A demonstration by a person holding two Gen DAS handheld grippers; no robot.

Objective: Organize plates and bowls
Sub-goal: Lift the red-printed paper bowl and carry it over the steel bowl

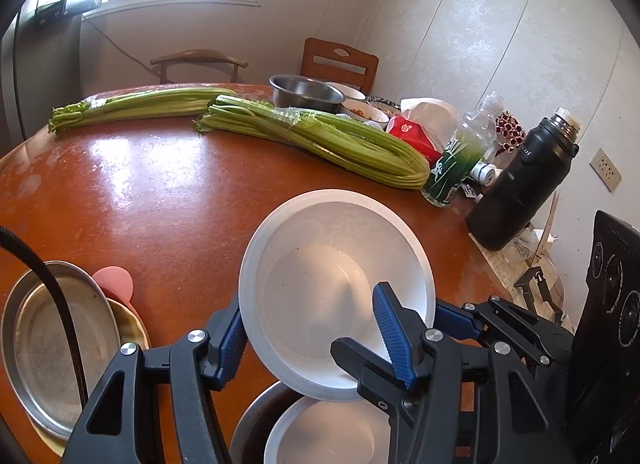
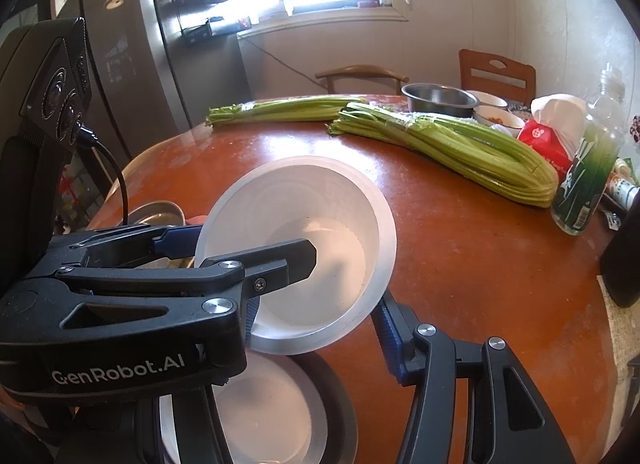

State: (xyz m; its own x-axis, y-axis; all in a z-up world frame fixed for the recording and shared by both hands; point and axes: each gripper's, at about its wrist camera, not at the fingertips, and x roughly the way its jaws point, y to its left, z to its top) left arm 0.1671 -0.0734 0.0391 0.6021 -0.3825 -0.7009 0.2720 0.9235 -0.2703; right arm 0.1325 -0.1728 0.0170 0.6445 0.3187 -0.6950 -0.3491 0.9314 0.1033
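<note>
Your left gripper (image 1: pixel 310 338) and right gripper (image 2: pixel 320 324) both have fingers clamped on the white bowl (image 1: pixel 336 292), tilted and raised off the counter (image 1: pixel 160 199). Another white bowl (image 1: pixel 328 436) sits in a metal bowl at 6 o'clock. Metal plate (image 1: pixel 52 344) at 8 o'clock.

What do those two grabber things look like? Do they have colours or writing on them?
Both are black plastic claws with silver screws and ribbed blue pads on the fingers. The left gripper, seen from the right wrist camera, has white "GenRobot.AI" lettering, a black camera box with round lenses and a black cable plugged in. The right gripper has a similar box with lenses.
</note>
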